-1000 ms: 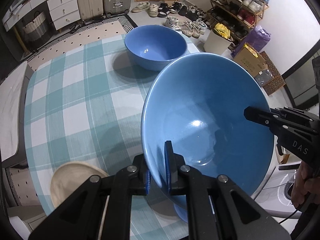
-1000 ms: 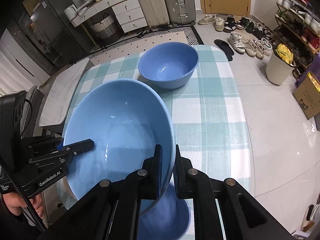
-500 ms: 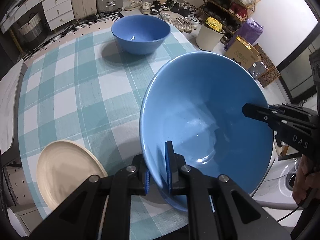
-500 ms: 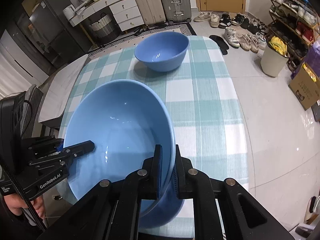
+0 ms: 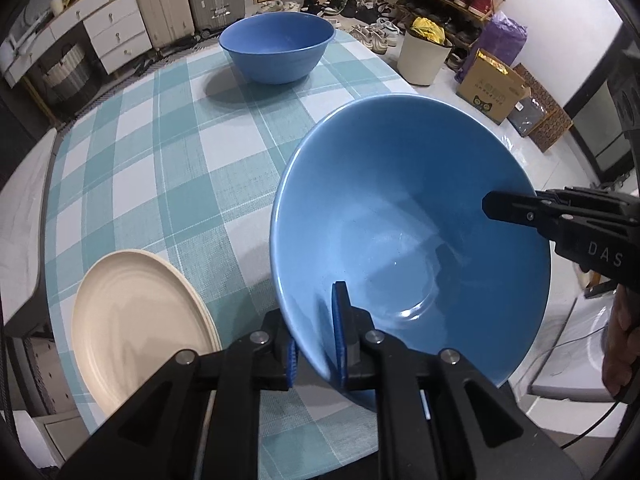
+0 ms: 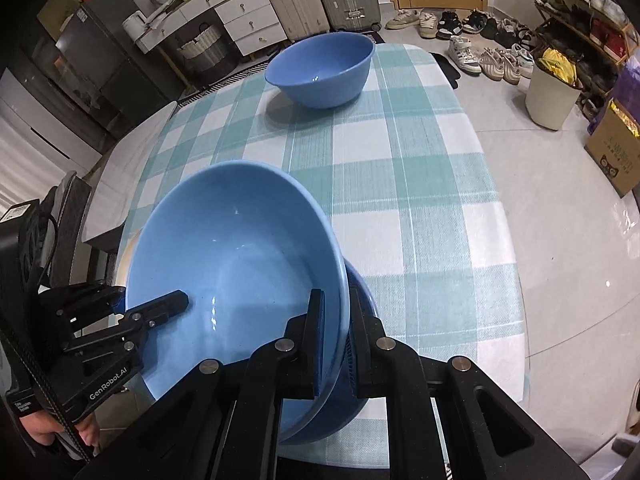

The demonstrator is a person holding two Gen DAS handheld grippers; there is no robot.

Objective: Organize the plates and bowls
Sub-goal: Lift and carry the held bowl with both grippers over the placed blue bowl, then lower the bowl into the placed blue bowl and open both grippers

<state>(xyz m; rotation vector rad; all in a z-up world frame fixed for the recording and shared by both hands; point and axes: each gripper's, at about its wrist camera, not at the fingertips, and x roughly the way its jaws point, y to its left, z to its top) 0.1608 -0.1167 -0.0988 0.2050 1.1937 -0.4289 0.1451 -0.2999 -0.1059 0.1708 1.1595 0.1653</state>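
Both grippers are clamped on one big blue bowl [image 5: 400, 216]: left gripper [image 5: 316, 344] on its near-left rim, right gripper [image 6: 334, 344] opposite. A cream plate [image 5: 136, 328] lies left on the worktop [image 5: 160, 168].

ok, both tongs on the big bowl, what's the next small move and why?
Probably lower it a little further and level it. The big bowl is tilted, pinched at opposite rims by the left tongs and right tongs, near the table edge beside the cream plate.

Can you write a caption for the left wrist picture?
Both grippers, left and right, hold a big blue bowl above the checked table.
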